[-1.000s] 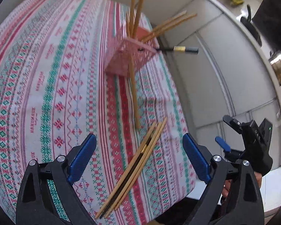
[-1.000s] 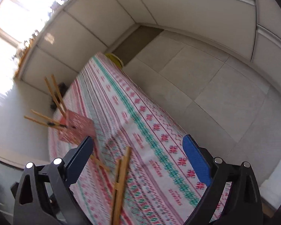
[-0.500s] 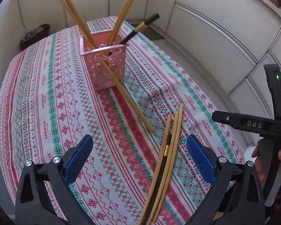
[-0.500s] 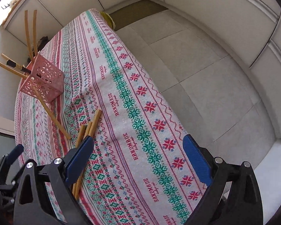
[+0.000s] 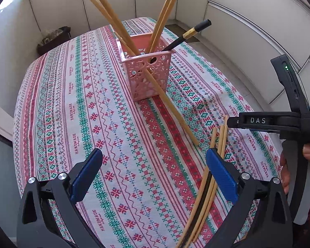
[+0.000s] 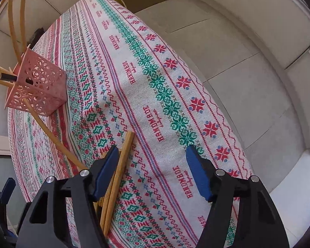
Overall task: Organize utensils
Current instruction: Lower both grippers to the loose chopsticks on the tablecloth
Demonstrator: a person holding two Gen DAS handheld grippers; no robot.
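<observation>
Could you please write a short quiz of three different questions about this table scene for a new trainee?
1. True or false: the pink perforated plastic basket stands upright on the patterned tablecloth.
2. Multiple choice: the single wooden chopstick that leans on the basket's front touches the cloth with A) its lower end, B) its whole length, C) nothing.
3. Fill in: the loose bundle of wooden chopsticks includes one ____ coloured stick.

Key: 1 true; 2 A; 3 black. Both the left gripper and the right gripper have their fingers apart and hold nothing.
</observation>
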